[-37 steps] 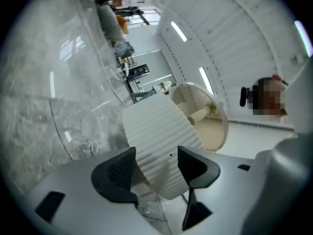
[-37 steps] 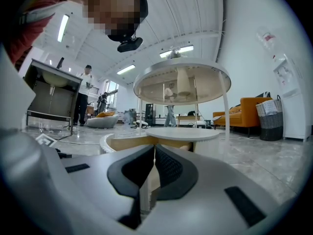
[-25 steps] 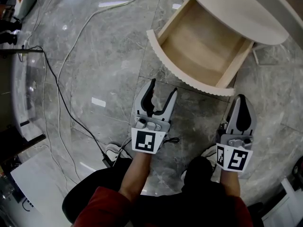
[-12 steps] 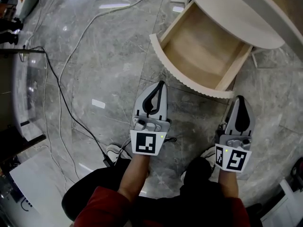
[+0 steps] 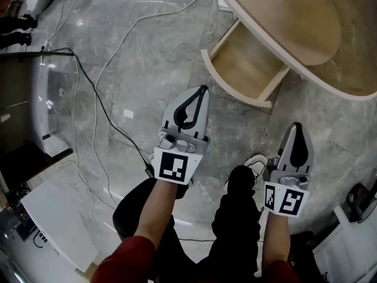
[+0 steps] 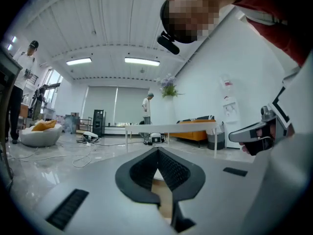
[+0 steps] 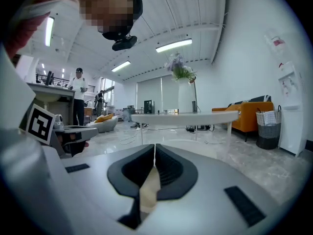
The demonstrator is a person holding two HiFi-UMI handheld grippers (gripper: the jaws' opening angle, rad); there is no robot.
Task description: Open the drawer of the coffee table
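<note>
- Head view: grey marble floor (image 5: pixel 118 69) is filling the frame, with thin cables (image 5: pixel 88 93) trailing across it at the left.
- Coffee table (image 5: pixel 294 22) is sitting at the top right, its oval top cut off by the frame edge.
- Drawer (image 5: pixel 247 63) is standing pulled out from under the table top toward the person. The wooden inside is showing empty, and the back part is hidden under the top.
- Left gripper (image 5: pixel 202 90) is hanging over the floor just short of the drawer front, apart from it, jaws clenched with nothing in them.
- Right gripper (image 5: pixel 296 127) is hanging lower right, well clear of the drawer, jaws closed.
- Person's dark trousers and red sleeves are covering the bottom; a white shoe (image 5: pixel 254 161) is peeking out between the grippers.
- Left gripper view: bright white hall, and a long white table (image 5: pixel 200 154) is standing in the distance beside an orange sofa (image 6: pixel 195 121). Pads are pressing together tip to tip, gripping nothing. A beige patch is showing through the gap behind them, too small to identify. The right gripper is poking in at the right edge, partly cut off.
- Right gripper view: same hall, with a round white table (image 7: pixel 183 115) and a flower vase (image 7: pixel 182 82) ahead. Jaws are meeting at the tips, empty. The drawer is not clearly showing here.
</note>
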